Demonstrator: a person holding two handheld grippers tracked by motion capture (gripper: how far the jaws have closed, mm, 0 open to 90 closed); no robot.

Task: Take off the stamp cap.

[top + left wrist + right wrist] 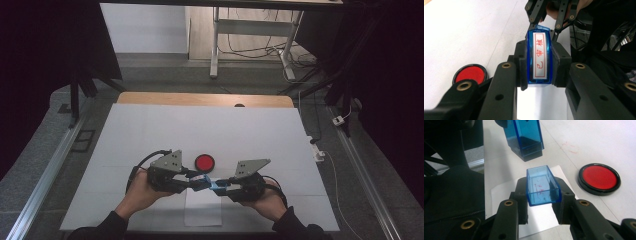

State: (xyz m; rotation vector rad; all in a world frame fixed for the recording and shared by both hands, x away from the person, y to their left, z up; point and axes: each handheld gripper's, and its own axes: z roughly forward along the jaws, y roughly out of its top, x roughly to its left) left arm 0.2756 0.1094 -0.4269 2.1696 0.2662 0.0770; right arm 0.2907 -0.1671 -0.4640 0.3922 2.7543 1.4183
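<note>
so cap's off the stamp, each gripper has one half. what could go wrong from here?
1. The stamp is pinched by its smooth sides in the left gripper; it could slip or twist.
2. The cap has red smears inside; ink may spread to the jaws.
3. The open ink pad lies beside both hands; a gripper could bump it.

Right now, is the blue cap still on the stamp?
No: in the right gripper view the right gripper holds the empty blue cap apart from the stamp.
</note>
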